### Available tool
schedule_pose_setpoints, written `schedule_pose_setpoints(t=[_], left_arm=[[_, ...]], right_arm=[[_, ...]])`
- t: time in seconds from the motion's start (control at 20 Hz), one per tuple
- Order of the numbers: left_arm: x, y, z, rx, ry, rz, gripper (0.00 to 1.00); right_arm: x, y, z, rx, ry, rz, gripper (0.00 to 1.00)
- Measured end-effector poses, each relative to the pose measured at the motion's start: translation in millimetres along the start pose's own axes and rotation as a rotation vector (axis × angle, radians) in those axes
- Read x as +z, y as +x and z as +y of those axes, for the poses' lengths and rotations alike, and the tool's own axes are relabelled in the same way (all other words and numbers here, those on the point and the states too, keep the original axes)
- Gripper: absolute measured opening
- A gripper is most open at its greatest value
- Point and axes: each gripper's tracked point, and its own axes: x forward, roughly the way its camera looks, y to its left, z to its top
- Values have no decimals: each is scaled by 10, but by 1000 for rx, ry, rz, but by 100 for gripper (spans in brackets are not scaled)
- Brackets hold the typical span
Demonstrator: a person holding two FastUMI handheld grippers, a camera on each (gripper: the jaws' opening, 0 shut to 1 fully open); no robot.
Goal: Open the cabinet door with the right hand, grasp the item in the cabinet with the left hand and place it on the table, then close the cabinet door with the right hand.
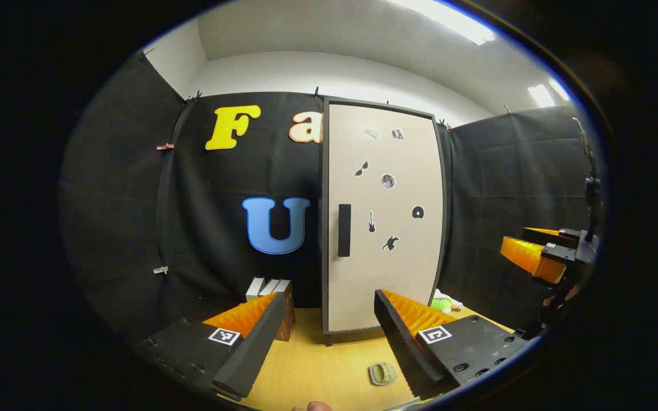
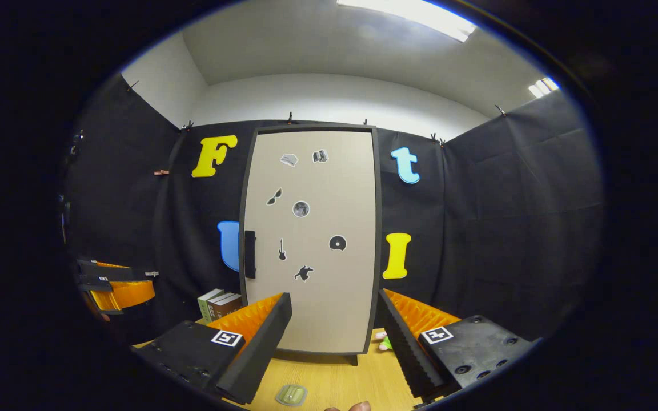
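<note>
Nearest us, both tongs, left [image 1: 323, 337] and right [image 2: 334, 337], gape wide and hold nothing above the yellow wooden surface [image 1: 317, 359]. The beige cabinet door [image 2: 312, 240] with its black handle [image 2: 249, 254] is shut, hiding any item inside. A small green pad [image 2: 291, 394] lies before the door. That fits either end of the job.

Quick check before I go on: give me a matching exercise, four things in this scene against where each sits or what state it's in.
Things:
1. cabinet door
2. handle
3. books
4. right gripper

Places or states:
A. open, holding nothing
B. shut
C. on the table, left of the cabinet
D. on the door's left edge

Pairs: 1-B, 2-D, 3-C, 4-A
</note>
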Motion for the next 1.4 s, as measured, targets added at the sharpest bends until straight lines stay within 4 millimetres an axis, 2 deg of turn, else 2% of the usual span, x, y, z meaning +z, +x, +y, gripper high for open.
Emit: schedule_pose_setpoints(t=[0.25, 0.55, 0.7, 0.85, 1.1, 1.4], left_arm=[[-49, 45, -49, 7, 2, 12, 97], [-33, 82, 70, 42, -7, 11, 97], [-45, 91, 162, 76, -1, 14, 97], [-80, 133, 158, 99, -21, 19, 97], [-67, 167, 53, 101, -9, 25, 97], [-64, 156, -162, 68, 18, 29, 97]], right_arm=[[83, 53, -184, -28, -16, -29, 97], [40, 186, -191, -19, -15, -23, 97], [2, 244, -132, 2, -13, -22, 97], [-20, 276, -62, 42, -19, -21, 97], [-99, 283, -12, 71, -16, -2, 97], [-98, 232, -150, 52, 2, -4, 97]])
